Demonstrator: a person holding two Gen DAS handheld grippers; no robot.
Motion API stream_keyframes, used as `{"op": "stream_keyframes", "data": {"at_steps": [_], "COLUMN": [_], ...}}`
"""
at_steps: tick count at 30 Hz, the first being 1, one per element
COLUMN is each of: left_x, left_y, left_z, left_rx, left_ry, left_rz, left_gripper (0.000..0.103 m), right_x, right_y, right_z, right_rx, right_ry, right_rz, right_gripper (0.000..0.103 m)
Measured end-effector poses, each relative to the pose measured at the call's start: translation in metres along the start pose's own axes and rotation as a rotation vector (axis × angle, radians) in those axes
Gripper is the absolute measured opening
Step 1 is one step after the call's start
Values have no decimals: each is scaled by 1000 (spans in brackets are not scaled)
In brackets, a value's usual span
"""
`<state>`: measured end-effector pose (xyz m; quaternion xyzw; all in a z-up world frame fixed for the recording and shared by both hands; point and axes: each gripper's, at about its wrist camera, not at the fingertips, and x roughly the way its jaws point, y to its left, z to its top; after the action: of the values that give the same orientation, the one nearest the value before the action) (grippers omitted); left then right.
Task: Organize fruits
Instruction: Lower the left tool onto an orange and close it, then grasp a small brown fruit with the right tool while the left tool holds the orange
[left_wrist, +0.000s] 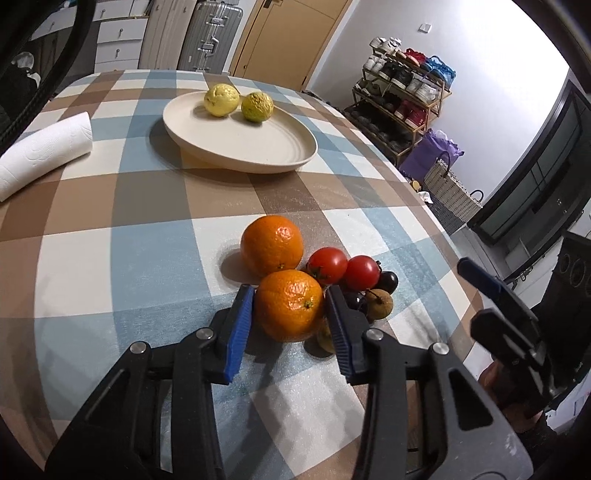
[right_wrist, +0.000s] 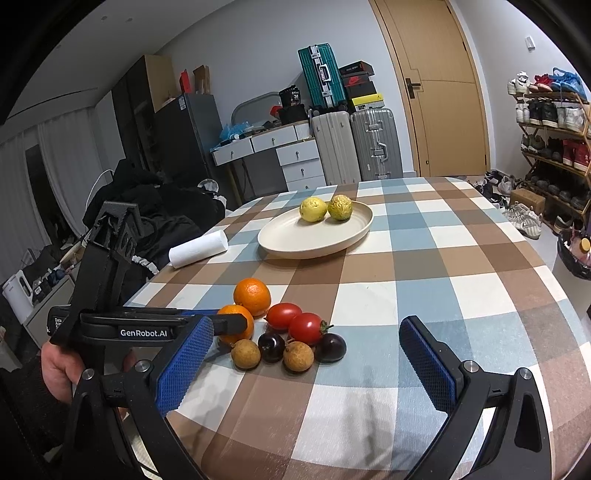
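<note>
My left gripper (left_wrist: 289, 291) has its blue pads against both sides of the nearer orange (left_wrist: 288, 306), which rests on the checked tablecloth. A second orange (left_wrist: 271, 245) sits just behind it. To their right cluster two red tomatoes (left_wrist: 327, 264), dark cherries (left_wrist: 388, 281) and brown longans (left_wrist: 380, 302). Further back, a cream plate (left_wrist: 258, 147) carries two yellow-green fruits (left_wrist: 221, 99). In the right wrist view my right gripper (right_wrist: 306, 324) stands open, empty, short of the fruit cluster (right_wrist: 295, 339).
A white paper towel roll (left_wrist: 44, 147) lies at the table's left edge. The table's right edge (left_wrist: 436, 221) drops to the floor, with a shoe rack (left_wrist: 402, 92) and baskets beyond. Suitcases and drawers stand past the far end.
</note>
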<state>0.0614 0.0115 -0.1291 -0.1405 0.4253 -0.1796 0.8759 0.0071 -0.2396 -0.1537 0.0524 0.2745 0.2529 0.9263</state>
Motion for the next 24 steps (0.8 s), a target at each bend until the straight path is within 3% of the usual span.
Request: {"op": "stream_keyframes", "data": {"at_steps": [15,17,19,24], "left_x": [-41,-47,-50,-54], "left_y": [15,17,19,27], "left_z": [-5,-6,-6,-7], "left_rx": [-8,-3,-3,-12], "left_ry": [-84,-93,-98,-105], "left_rz": [9,17,20,19], "left_gripper": [37,37,37,37], "right_x": [21,27,32,46], "right_y": [33,42,48,64], "right_z": [-14,-16,-18,-21], "right_rx": [-7,-21,-37,-112], "right_ry": [76,89,94,105], "right_rz": [77,80,73,-14], "right_gripper": [98,96,86,74]}}
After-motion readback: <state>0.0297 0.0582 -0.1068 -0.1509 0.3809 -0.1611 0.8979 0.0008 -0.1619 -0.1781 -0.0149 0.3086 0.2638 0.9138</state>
